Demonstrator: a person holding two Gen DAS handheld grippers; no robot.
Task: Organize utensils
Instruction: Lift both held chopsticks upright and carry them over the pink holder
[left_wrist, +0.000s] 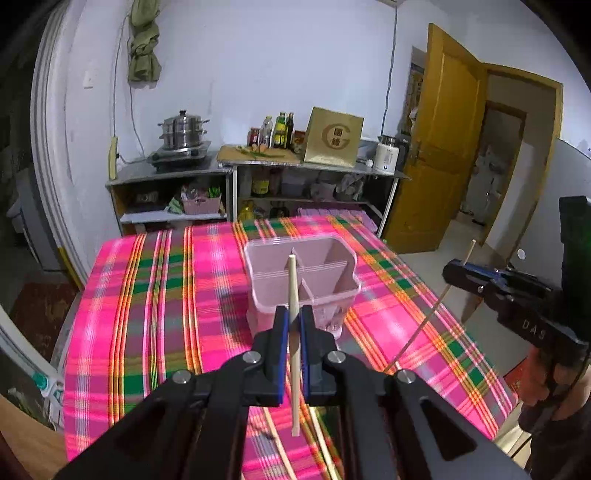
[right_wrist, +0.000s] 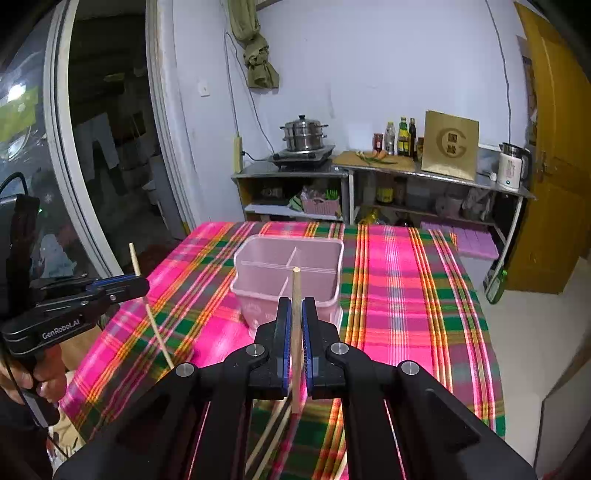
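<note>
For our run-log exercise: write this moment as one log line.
left gripper: shut on chopstick | right gripper: shut on second chopstick | pink caddy: empty, ahead | spare chopsticks: on tablecloth

The near wall of the pink utensil holder (left_wrist: 301, 280) is partly hidden behind the left tool (left_wrist: 294, 319) and the chopstick (left_wrist: 294, 332) it grips; in the right wrist view the right tool (right_wrist: 296, 314) covers the holder's near rim likewise. Loose chopsticks (right_wrist: 271, 439) lying on the counter (right_wrist: 406, 295) nearer than the holder run under the tool bodies and off the lower edge. Jars on the shelf (left_wrist: 306, 184) beyond the holder are too small to tell
</note>
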